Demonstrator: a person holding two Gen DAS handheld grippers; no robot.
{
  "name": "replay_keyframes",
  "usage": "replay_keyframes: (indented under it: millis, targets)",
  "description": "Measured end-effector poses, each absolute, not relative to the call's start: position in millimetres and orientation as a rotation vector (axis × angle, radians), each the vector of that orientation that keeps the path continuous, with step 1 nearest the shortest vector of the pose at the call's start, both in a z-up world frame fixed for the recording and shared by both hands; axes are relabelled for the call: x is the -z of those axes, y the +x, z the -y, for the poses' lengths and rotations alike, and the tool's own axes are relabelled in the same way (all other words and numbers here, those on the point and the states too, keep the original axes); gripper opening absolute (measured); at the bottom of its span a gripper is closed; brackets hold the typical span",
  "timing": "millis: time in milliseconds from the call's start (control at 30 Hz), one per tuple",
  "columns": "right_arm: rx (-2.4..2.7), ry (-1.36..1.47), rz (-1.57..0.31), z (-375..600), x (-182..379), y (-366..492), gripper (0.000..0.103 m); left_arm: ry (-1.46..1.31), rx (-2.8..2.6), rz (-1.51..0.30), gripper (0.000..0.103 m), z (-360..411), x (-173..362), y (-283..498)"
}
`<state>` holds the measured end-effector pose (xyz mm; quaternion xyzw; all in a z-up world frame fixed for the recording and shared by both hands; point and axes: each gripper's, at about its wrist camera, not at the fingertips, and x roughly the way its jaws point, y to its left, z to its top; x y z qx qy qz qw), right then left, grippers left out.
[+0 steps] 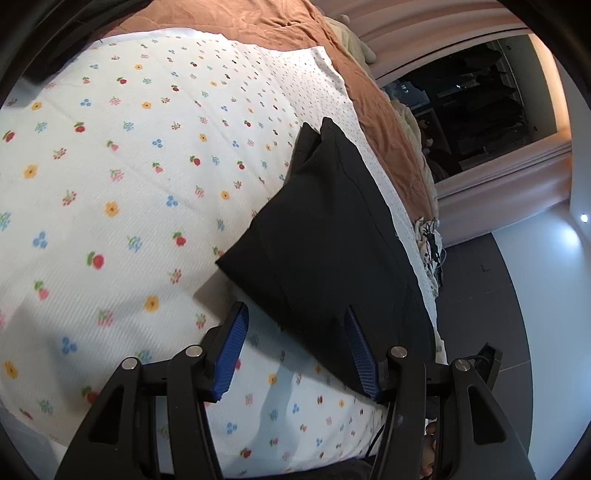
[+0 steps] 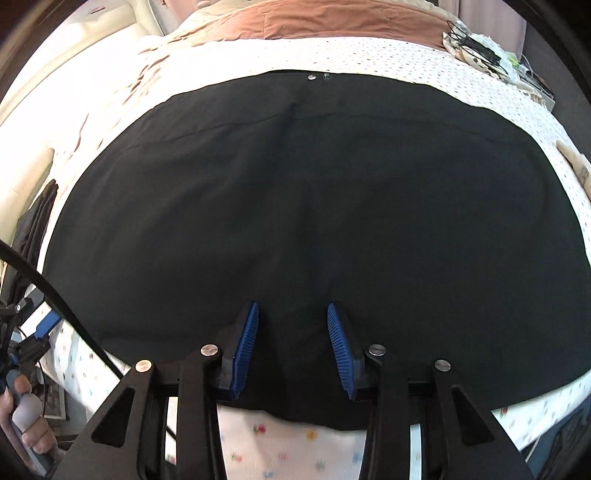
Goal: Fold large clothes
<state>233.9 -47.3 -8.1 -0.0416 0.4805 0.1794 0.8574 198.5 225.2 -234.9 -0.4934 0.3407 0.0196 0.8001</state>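
Observation:
A large black garment (image 2: 295,206), trousers with a waist button at the far edge, lies folded flat on a white floral bedsheet (image 1: 110,184). In the left wrist view the garment (image 1: 325,236) sits right of centre, near the bed's edge. My left gripper (image 1: 293,314) is open and empty, hovering over the garment's near corner. My right gripper (image 2: 292,308) is open and empty, just above the garment's near edge. The left gripper also shows at the left edge of the right wrist view (image 2: 40,328).
A brown blanket (image 1: 258,18) covers the far end of the bed. A dark floor (image 1: 480,295) lies to the right of the bed. Cables and small items (image 2: 480,51) lie at the far right corner. More dark cloth (image 2: 37,221) hangs at the left.

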Motion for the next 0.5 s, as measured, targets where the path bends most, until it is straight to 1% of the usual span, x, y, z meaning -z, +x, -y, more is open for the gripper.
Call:
replay_keyframes:
  millis: [33,133,200,500]
  targets:
    - [-0.376,-0.092,-1.009,40.9,11.3,238.6,0.036,-1.058,-0.05,-0.731,0.049,-226.0,235.2,201.9]
    - [-0.368,-0.093,-1.009,29.6,16.5,260.4,0.036,-1.073,-0.063,-0.742,0.041,-229.3,240.7,212.7]
    - [-0.362,-0.088,-1.008,25.2,16.5,276.3,0.036,-1.081,-0.074,-0.746,0.039,-231.2,242.8,219.2]
    - [-0.344,-0.07,-0.99,2.1,16.6,360.5,0.033,-1.1,-0.112,-0.747,0.039,-235.2,243.6,242.8]
